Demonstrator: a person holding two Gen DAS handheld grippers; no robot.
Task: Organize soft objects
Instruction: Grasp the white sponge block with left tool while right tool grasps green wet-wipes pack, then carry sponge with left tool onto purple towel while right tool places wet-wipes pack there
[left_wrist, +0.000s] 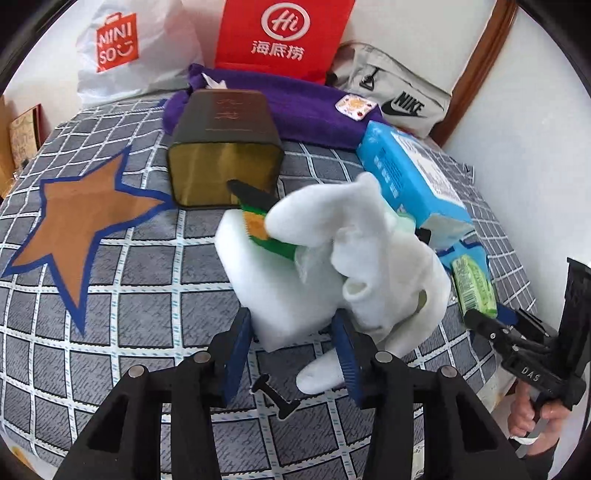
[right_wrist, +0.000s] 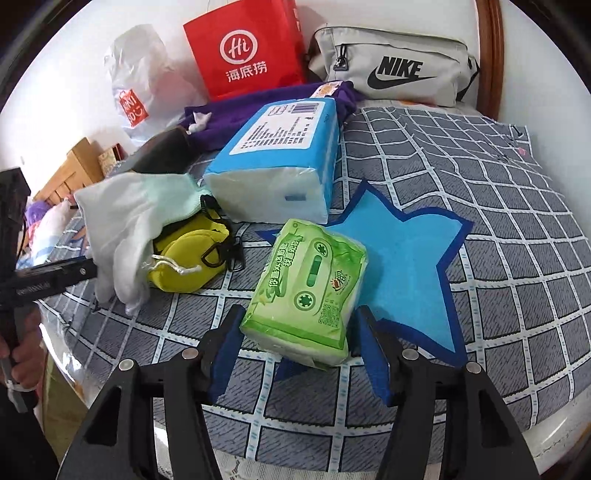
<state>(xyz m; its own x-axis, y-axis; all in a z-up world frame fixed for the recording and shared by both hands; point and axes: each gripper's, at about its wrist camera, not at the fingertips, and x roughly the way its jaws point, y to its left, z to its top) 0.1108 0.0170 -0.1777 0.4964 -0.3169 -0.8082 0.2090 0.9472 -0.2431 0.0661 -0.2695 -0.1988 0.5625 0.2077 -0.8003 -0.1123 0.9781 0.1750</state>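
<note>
In the left wrist view my left gripper is open, its blue pads either side of the near end of a white sponge block. White gloves lie heaped over the block and a green-orange scrubber. In the right wrist view my right gripper is open around the near end of a green tissue pack that lies on a blue star patch. The gloves cover a yellow pouch at the left. A large blue tissue pack lies behind.
A dark tin lies on its side on the checked bed cover. Behind it lie a purple towel, a red paper bag, a white Miniso bag and a grey Nike pouch. A brown star patch is at the left.
</note>
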